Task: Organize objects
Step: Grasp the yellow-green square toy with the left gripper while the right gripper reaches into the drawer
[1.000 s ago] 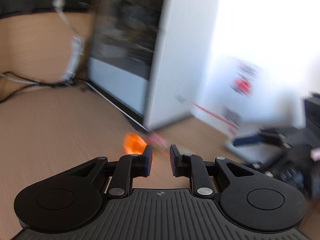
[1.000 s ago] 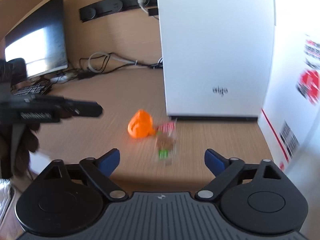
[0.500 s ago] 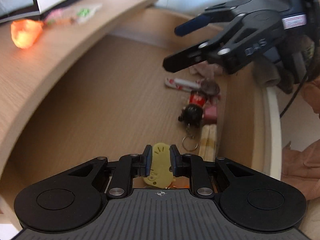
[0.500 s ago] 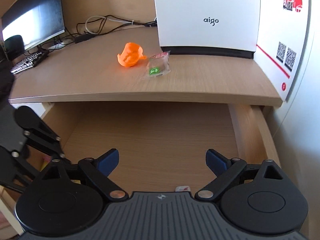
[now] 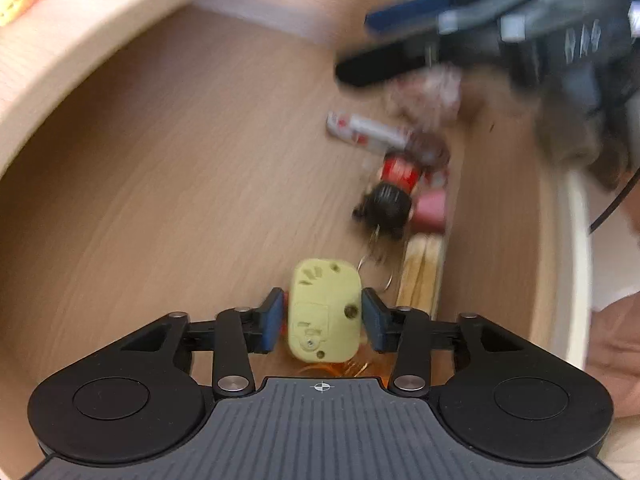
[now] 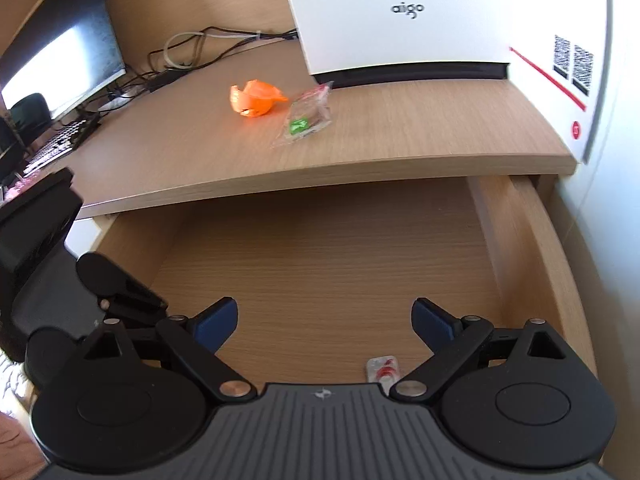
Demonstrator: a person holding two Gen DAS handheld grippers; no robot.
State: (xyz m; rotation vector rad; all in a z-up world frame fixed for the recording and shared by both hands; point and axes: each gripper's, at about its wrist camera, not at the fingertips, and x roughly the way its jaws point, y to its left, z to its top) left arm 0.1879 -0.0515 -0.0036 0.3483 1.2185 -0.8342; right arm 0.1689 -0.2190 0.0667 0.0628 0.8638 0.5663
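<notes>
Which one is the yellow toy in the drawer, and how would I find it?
Look into the open wooden drawer under the desk, along the row of small things by its side wall. The yellow toy lies at the near end of that row, between the parted fingers of the left gripper. It is the only pale yellow, blocky piece; the black-headed keychain figure beside it is dark.

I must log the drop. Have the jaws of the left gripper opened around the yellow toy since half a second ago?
Yes. The left gripper has just opened its jaws; gaps show beside the yellow toy, low in the drawer.
</notes>
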